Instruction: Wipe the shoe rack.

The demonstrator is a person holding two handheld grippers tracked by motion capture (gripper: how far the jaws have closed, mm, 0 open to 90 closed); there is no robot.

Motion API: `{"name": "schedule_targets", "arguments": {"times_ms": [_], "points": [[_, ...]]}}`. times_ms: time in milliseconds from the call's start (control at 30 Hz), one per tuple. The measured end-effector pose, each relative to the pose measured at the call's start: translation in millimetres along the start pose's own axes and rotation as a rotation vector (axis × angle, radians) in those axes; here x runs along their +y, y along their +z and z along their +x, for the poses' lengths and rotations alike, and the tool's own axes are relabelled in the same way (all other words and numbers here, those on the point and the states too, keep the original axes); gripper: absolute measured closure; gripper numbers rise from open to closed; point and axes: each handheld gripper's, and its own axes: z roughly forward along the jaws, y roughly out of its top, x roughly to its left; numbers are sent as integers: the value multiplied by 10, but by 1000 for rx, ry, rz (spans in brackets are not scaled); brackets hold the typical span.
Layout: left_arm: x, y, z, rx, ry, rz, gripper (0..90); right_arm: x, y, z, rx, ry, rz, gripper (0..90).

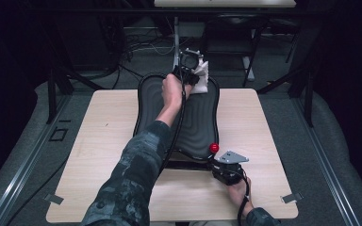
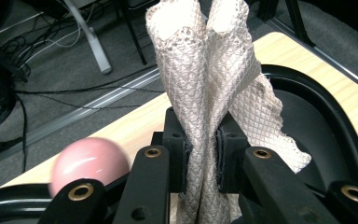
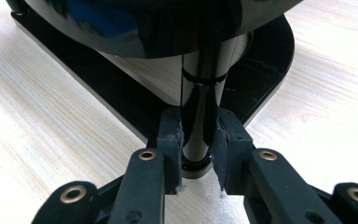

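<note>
A black ribbed tray [image 1: 199,123] on a stand lies lengthwise on the wooden table [image 1: 103,141]. At its far end my left gripper [image 1: 193,75] is shut on a white mesh cloth [image 1: 202,76]. In the left gripper view the cloth [image 2: 205,79] rises bunched and upright between the jaws of that gripper [image 2: 200,149], above the tray's rim [image 2: 326,116]. At the tray's near end my right gripper [image 1: 214,163] is shut on the glossy upright post [image 3: 200,112] under the tray, its jaws [image 3: 198,151] pressed to both sides. A red ball knob [image 1: 214,147] sits just above it.
A pink ball knob [image 2: 86,161], blurred, shows near the left jaw by the table's far edge. The stand's black base plate [image 3: 265,65] lies flat on the wood. Cables and a metal pole [image 1: 175,42] stand on the floor beyond the table.
</note>
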Motion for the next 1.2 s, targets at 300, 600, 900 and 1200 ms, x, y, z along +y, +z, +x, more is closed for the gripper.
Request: {"name": "schedule_targets", "arguments": {"times_ms": [300,600,900,1200], "points": [[97,59,-228,-53,44,7,780,-1,3,2,2,4,-5,742],[94,108,-457,-119,106,40,780,0,3,3,2,7,-4,742],[-33,73,-691,-156,185,66,780,-1,4,1,1,6,-3,742],[-286,-9,-815,-192,206,58,780,2,-1,-2,0,4,5,742]]}}
